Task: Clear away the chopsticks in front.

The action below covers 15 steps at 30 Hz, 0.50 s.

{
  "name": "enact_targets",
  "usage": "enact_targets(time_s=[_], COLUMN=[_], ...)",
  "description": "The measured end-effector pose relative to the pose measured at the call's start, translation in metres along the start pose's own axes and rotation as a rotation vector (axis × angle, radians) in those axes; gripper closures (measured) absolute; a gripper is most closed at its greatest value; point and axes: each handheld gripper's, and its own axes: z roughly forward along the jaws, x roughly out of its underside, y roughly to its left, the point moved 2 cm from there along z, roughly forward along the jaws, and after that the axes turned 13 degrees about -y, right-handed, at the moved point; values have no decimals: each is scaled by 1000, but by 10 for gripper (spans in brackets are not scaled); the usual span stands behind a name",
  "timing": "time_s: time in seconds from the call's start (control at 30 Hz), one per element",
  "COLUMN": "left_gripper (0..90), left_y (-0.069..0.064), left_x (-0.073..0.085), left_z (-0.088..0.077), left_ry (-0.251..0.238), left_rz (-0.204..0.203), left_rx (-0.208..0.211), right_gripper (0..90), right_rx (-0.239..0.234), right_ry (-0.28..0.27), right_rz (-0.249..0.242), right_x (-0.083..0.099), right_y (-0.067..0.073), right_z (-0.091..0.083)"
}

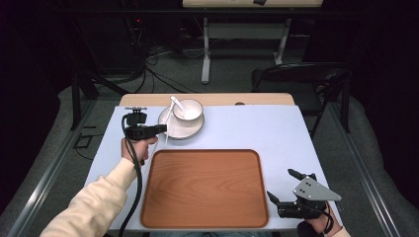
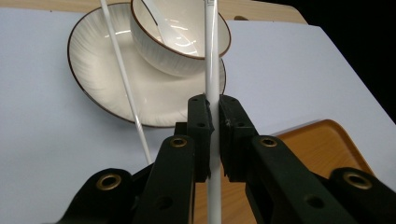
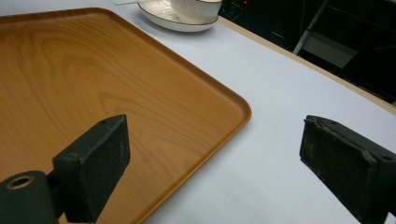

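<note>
Ok: left gripper (image 2: 212,112) fingers clamped on white chopstick (image 2: 211,56) near plate (image 2: 93,60); second chopstick (image 2: 122,70) leans on plate; right gripper (image 3: 215,158) fingers wide open, empty, beside tray (image 3: 93,70)

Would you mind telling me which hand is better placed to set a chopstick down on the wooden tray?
Left, probably. The left tool is shut on a white chopstick, just beyond the tray. The right tool is open with nothing between its jaws, at the tray's near right corner, far from the second chopstick.
</note>
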Motion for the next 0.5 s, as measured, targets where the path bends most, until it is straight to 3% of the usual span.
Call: enact_targets(time_s=[0.2,0.5], left_gripper=[840,839], left_y=[-6,-16], left_x=[16,54], left_z=[-11,-24], left_ry=[-14,-10], left_rz=[-12,-29], left_rx=[15,45], right_gripper=[79,80], right_rx=[0,0], right_ry=[-1,-2], right_rz=[-1,-1], right_x=[0,0], right_y=[0,0], right_z=[0,0])
